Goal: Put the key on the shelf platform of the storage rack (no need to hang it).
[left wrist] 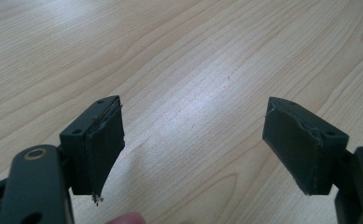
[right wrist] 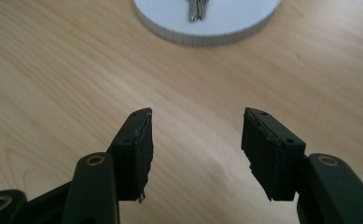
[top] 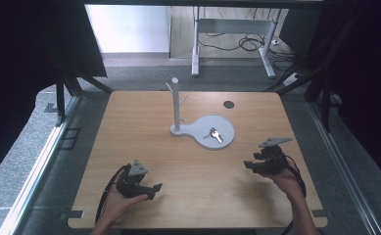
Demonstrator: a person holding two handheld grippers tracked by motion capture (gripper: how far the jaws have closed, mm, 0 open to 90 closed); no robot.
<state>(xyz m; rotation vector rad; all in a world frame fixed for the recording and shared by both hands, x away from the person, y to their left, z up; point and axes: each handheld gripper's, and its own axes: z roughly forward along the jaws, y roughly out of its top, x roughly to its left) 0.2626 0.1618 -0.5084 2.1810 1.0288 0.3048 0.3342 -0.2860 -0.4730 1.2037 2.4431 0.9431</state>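
Observation:
A grey stand with an upright post [top: 176, 104] and side pegs rises from a flat round base [top: 200, 132] near the table's middle. Metal keys [top: 214, 135] lie on that base, and their tips [right wrist: 197, 9] reach the top of the right gripper view, resting on the white base [right wrist: 207, 25]. My right gripper [top: 249, 165] hovers at the table's right side, jaws open and nothing between them [right wrist: 197, 149], aimed toward the base. At the front left my left gripper [top: 154, 190] is held low over bare wood, open and empty [left wrist: 193, 140].
A small dark round disc [top: 228, 104] sits on the wooden table [top: 144, 147] behind the stand. Black curtains and metal frame rails flank the table. A grey desk frame with cables stands on the floor beyond.

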